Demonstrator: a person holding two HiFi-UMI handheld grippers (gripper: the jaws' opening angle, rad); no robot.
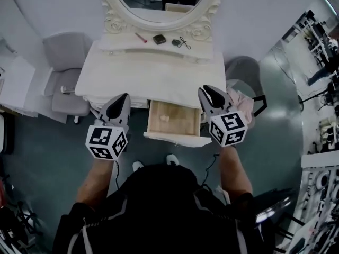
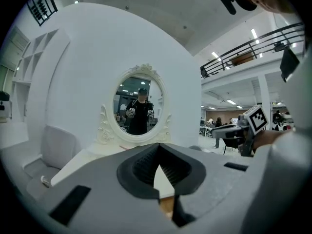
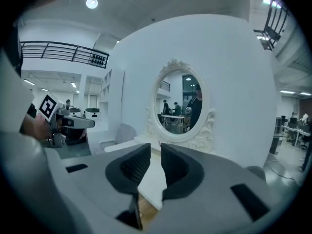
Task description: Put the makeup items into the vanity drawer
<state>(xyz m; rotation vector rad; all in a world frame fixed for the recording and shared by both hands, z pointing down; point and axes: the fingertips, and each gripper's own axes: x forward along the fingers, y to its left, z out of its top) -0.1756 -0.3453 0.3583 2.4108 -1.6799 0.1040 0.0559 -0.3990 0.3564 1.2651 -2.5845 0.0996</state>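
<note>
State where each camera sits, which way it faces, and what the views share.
Head view: on the person's head, looking steeply down at the vanity and open drawer; forearms, left gripper and right gripper show.
Left gripper view: rides the left gripper, facing the mirror over its closed jaws; right gripper at right.
Right gripper view: rides the right gripper, facing the mirror over slightly parted jaws; left gripper at left.
Shared: all three see the mirror.

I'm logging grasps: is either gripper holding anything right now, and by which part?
Nothing is held. The left gripper is shut with nothing between its fingers; the right gripper stands slightly open, also empty.
</note>
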